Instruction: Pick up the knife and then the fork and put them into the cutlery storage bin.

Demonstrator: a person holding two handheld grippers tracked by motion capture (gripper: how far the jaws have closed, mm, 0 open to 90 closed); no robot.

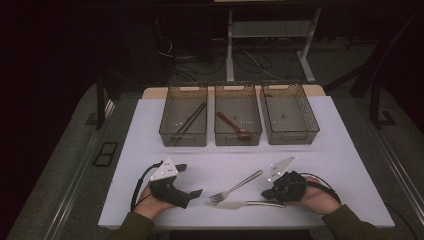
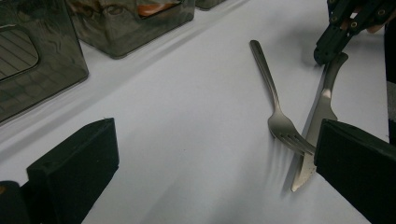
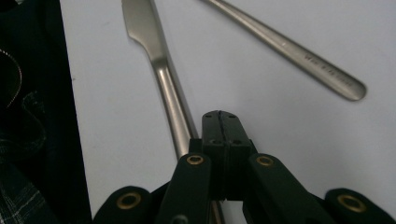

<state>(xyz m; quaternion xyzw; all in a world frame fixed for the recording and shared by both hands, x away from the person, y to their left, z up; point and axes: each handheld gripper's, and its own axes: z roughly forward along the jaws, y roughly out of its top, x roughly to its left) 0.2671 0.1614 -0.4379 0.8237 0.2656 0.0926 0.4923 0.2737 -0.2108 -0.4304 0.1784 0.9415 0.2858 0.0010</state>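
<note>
A knife (image 1: 247, 204) is seen lying flat on the white table (image 1: 320, 165), near the edge where the person sits, with its handle pointing toward the right gripper (image 1: 266, 193) and its blade pointing toward the left gripper (image 1: 192, 186). A fork (image 1: 235, 187) is laid just beside the knife, on the side away from the person, slanting so that its tines come close to the knife's blade while its handle runs off toward the bins.

The right gripper is held low over the knife's handle end. In the right gripper view its jaws are pressed together with no gap between the pads, and the knife's handle (image 3: 175, 109) passes beside and beneath them; no grip on the handle can be made out, and the closed tips appear to rest at or just above it. In the left gripper view the right gripper (image 2: 324, 53) is seen tipped down at the end of the knife's handle (image 2: 327, 88).

The left gripper is held at the blade end of the knife, a little apart from it, with its jaws spread wide and nothing between them. In its own view the fork's tines (image 2: 292, 135) and the knife's blade are seen just ahead of one pad.

Beyond the knife, toward the far side of the table, three clear bins are set in a row: the left bin (image 1: 183, 115) holds chopsticks (image 1: 190, 120), the middle bin (image 1: 238, 115) a wooden spoon (image 1: 233, 125), and the right bin (image 1: 290, 113) is seen next to it.
</note>
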